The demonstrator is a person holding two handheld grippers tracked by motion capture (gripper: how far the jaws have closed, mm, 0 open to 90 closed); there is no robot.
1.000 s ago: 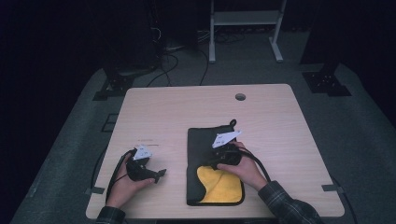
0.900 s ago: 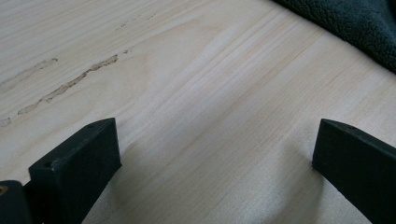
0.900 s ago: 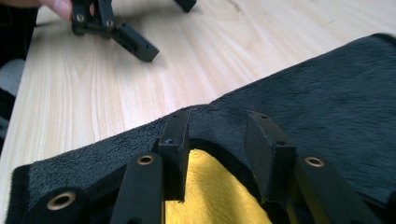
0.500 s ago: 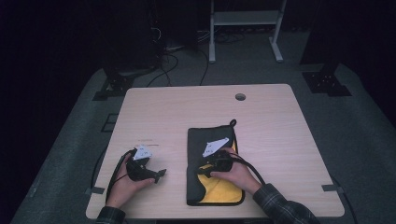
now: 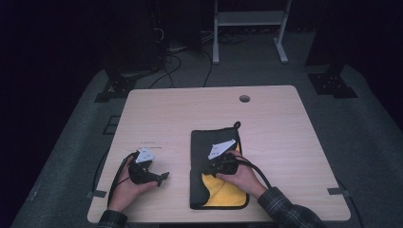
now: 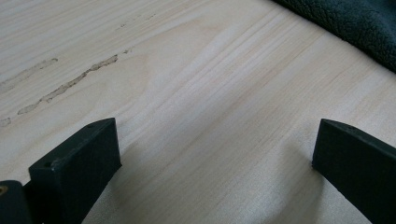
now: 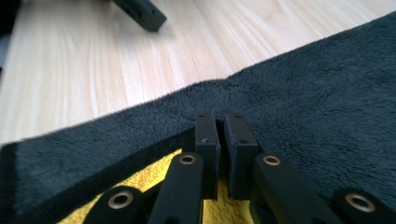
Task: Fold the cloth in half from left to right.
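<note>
A dark grey fleece cloth [image 5: 209, 142] lies on the wooden table [image 5: 190, 109], and its yellow inner side [image 5: 225, 192] is turned up at the near end. My right gripper [image 5: 207, 170] sits over the cloth's left part. Its jaws have just been closing. In the right gripper view the right gripper [image 7: 221, 125] is shut, with the folded edge of the cloth [image 7: 303, 84] pinched between its tips and the yellow side [image 7: 144, 183] showing below. My left gripper [image 5: 164, 176] rests on the table left of the cloth. In its own view the left gripper [image 6: 212, 140] stands wide open over bare wood.
A corner of the cloth [image 6: 359, 23] lies at the upper right of the left gripper view. One jaw of the left gripper [image 7: 140, 11] shows at the top of the right gripper view. The table has a cable hole [image 5: 244, 98] at the back. Dark floor and stands surround it.
My right hand slid a little towards the person and leftward across the cloth, to its folded edge. The left hand stayed put.
</note>
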